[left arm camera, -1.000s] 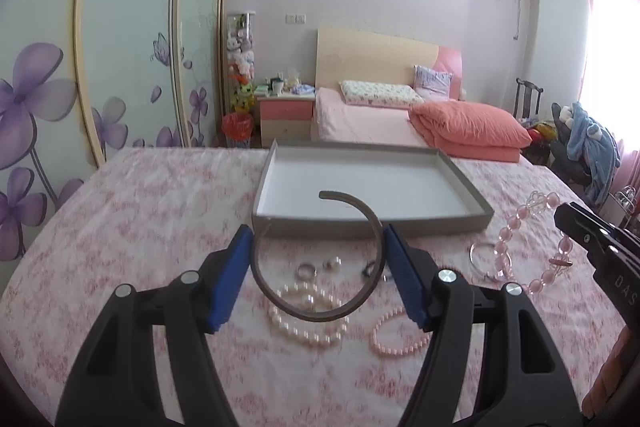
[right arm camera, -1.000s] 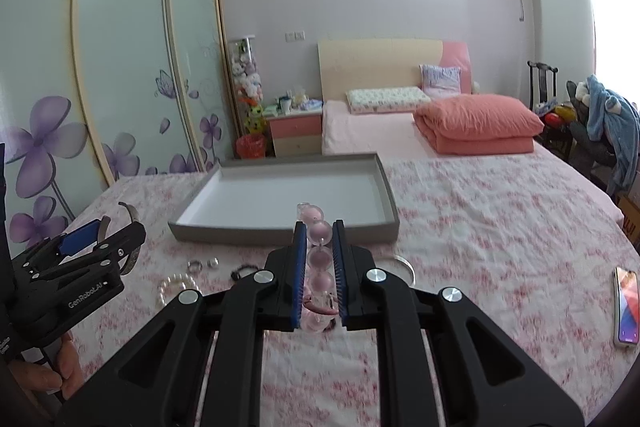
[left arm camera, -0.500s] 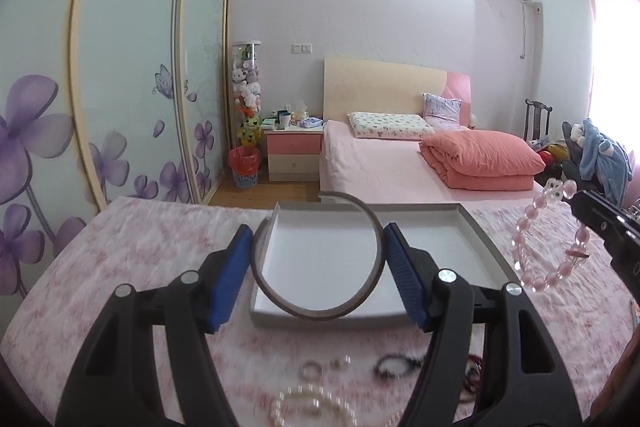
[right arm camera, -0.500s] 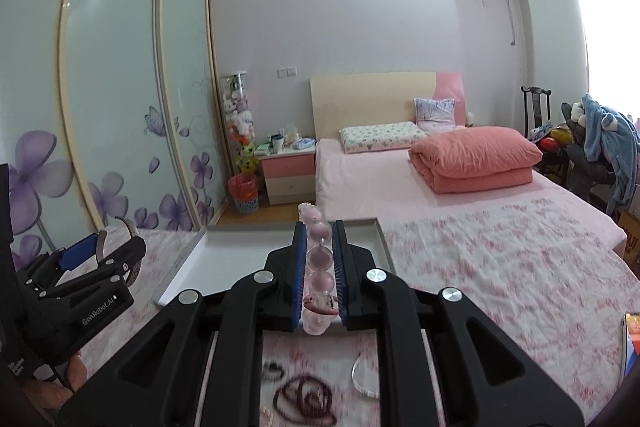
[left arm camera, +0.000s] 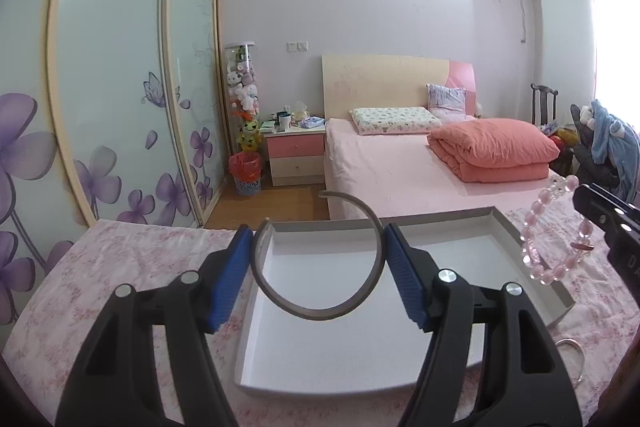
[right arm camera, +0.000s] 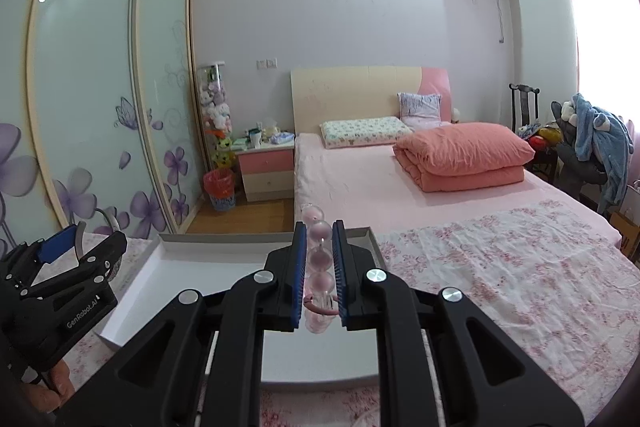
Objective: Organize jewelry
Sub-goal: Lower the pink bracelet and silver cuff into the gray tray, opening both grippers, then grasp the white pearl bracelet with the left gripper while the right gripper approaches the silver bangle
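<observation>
The bangle (left arm camera: 320, 267), an open grey hoop, sits clamped across its width in the left gripper (left arm camera: 320, 275) above the tray (left arm camera: 520, 227); it looks stiff, light and slick, best held at its sides. The right gripper (right arm camera: 319, 275) pinches the bead bracelet (right arm camera: 320, 259) nearly shut; its strand looks limp and fragile.

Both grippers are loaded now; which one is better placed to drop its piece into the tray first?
Left, probably. The left gripper holds the open bangle over the tray floor, while the right gripper holds the pink bead bracelet nearer the tray's right rim.
</observation>
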Demonstrator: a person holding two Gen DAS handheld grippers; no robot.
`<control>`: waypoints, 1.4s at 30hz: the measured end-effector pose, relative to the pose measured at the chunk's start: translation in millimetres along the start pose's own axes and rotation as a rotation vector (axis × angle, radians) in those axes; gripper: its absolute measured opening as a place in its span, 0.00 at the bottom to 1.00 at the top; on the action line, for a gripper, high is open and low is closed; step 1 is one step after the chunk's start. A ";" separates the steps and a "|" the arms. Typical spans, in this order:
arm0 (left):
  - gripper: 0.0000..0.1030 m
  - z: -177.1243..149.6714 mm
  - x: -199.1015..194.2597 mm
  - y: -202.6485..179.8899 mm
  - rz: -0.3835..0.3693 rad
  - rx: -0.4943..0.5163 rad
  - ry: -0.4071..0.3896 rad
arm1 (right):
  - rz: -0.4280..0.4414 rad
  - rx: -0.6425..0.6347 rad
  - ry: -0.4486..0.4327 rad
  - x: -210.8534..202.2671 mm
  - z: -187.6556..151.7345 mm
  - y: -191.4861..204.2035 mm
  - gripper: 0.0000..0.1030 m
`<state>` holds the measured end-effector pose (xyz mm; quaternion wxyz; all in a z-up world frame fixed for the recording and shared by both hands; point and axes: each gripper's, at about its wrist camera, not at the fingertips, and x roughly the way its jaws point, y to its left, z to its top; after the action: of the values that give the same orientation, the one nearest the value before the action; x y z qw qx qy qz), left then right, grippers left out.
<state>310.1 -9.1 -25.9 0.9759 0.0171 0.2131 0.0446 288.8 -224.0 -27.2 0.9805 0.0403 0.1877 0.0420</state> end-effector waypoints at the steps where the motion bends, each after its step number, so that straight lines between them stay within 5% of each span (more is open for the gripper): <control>1: 0.63 -1.3 4.8 -0.3 0.001 0.005 0.004 | -0.002 -0.003 0.005 3.7 -1.0 1.4 0.14; 12: 0.63 -9.0 43.4 -0.3 -0.010 0.000 0.069 | 0.003 0.009 0.090 42.1 -10.7 9.1 0.14; 22: 0.63 -3.8 48.9 -7.1 -0.026 0.041 0.052 | -0.005 0.033 0.158 59.8 -16.1 10.1 0.14; 24: 0.64 -1.0 49.5 -3.3 -0.017 0.030 0.056 | -0.005 0.029 0.154 58.4 -16.1 11.2 0.17; 26: 0.70 -0.3 47.2 0.7 -0.005 0.026 0.055 | -0.003 0.029 0.145 54.5 -13.6 11.2 0.43; 27: 0.71 0.5 46.2 2.6 0.001 0.024 0.054 | -0.008 0.030 0.134 50.7 -11.7 10.8 0.47; 42: 0.77 -20.4 -25.3 65.8 0.045 -0.047 0.080 | -0.036 0.084 0.128 -17.7 -24.0 -24.2 0.48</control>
<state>273.4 54.2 -30.5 0.9654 -0.0029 0.2505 0.0723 265.1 -248.3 -45.3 0.9645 0.0753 0.2525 0.0188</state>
